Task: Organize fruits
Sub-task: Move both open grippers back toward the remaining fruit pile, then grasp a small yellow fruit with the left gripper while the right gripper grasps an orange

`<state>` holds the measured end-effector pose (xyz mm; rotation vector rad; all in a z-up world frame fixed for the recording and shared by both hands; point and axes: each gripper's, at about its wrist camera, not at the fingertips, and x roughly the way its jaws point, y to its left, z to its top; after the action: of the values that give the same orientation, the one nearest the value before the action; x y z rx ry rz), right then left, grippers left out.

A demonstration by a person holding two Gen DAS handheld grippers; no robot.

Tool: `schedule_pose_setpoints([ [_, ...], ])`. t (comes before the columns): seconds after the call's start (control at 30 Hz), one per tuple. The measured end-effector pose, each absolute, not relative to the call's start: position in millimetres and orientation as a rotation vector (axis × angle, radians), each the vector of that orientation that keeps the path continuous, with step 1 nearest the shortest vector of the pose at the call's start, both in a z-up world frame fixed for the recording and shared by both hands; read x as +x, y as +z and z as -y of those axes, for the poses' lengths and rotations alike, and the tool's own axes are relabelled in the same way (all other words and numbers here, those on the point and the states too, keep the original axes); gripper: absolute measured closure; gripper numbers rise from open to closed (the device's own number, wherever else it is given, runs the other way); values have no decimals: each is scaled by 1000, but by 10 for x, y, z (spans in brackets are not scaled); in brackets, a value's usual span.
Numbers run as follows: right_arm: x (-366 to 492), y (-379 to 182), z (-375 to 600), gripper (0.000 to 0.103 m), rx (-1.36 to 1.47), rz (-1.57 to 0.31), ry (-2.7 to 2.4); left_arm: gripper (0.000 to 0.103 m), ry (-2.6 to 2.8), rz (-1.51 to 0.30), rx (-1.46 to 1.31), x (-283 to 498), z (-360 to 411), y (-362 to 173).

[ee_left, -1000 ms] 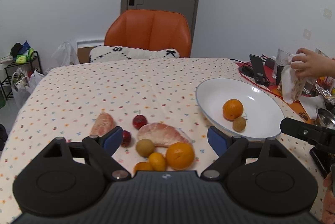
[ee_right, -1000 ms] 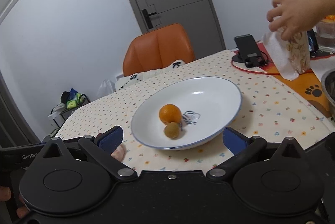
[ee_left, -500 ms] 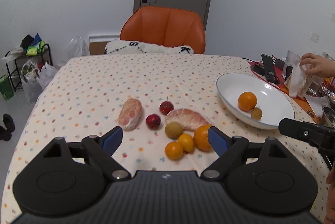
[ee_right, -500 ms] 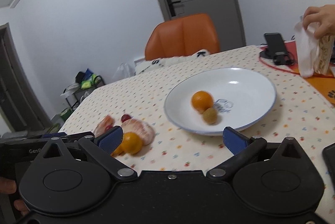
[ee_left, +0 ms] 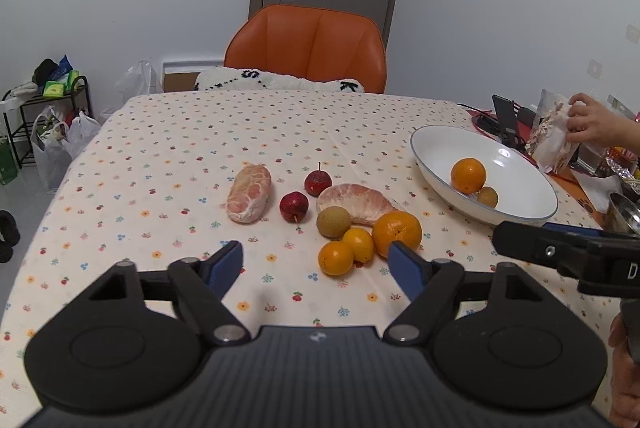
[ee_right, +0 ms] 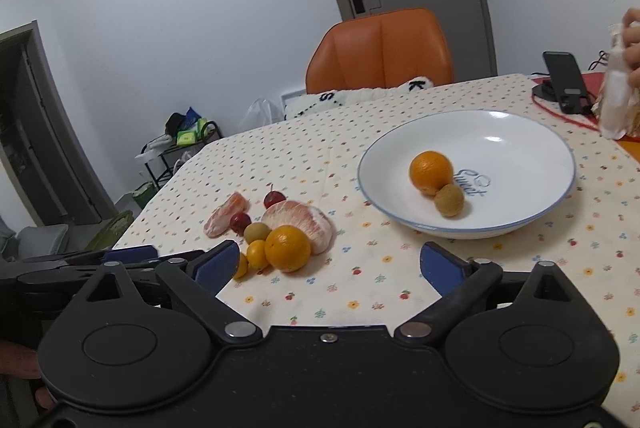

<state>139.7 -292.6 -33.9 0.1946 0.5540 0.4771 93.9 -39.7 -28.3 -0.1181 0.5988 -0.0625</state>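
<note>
White, with a thin blue rim, the plate (ee_right: 560, 187) sits on the flowered tablecloth (ee_left: 200, 131) at the right of the table; an orange (ee_right: 431, 167) and a small brown fruit (ee_right: 449, 200) lie in it, touching. My left claw (ee_left: 316, 266) hovers above the near edge of the cloth, its blue pads (ee_left: 224, 264) wide apart and holding nothing. My right claw (ee_right: 326, 266) is likewise spread and empty, aimed between the loose fruit and the plate.

The unsorted fruit lies on the cloth left of the plate: a large orange (ee_left: 397, 232), two smaller oranges (ee_left: 336, 258) just beside it, a brown fruit (ee_left: 333, 222), a peeled pomelo wedge (ee_left: 356, 203) behind them, two small red fruits (ee_left: 294, 206), and a second pomelo piece (ee_left: 249, 197) farthest left.

At the far right another person's hand (ee_left: 592, 121) grips a packet (ee_left: 554, 137). An orange chair (ee_left: 308, 47) stands at the far side of the table.
</note>
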Motion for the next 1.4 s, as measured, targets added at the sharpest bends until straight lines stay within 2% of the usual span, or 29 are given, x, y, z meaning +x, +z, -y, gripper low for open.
schedule_pose_setpoints([
  [0.13, 1426, -371, 2855, 16, 191, -568, 505, 39, -67, -613, -137, 972, 372, -342],
  [0.27, 1482, -393, 2791, 24, 193, -578, 522, 43, -77, -623, -145, 1019, 366, -396],
  [0.57, 1639, -427, 2676, 30, 197, -594, 540, 55, -102, -644, -168, 1232, 405, -510],
  [0.67, 1700, -463, 2646, 33, 203, -611, 542, 66, -117, -658, -177, 1302, 420, -567],
  [0.73, 1736, -492, 2631, 34, 207, -622, 544, 78, -129, -661, -186, 1329, 422, -597],
  [0.77, 1756, -507, 2622, 35, 207, -628, 544, 80, -129, -655, -184, 1335, 423, -599],
  [1.1, 1919, -623, 2506, 35, 224, -658, 560, 80, -105, -654, -210, 1349, 268, -587],
  [1.2, 1947, -638, 2467, 39, 225, -663, 571, 80, -91, -654, -214, 1359, 218, -577],
  [1.3, 1955, -649, 2431, 54, 217, -671, 584, 80, -81, -656, -218, 1361, 189, -573],
  [1.33, 1953, -649, 2431, 63, 209, -669, 574, 80, -79, -656, -217, 1361, 188, -570],
  [1.4, 1955, -640, 2476, 67, 234, -672, 591, 80, -80, -655, -213, 1358, 202, -556],
])
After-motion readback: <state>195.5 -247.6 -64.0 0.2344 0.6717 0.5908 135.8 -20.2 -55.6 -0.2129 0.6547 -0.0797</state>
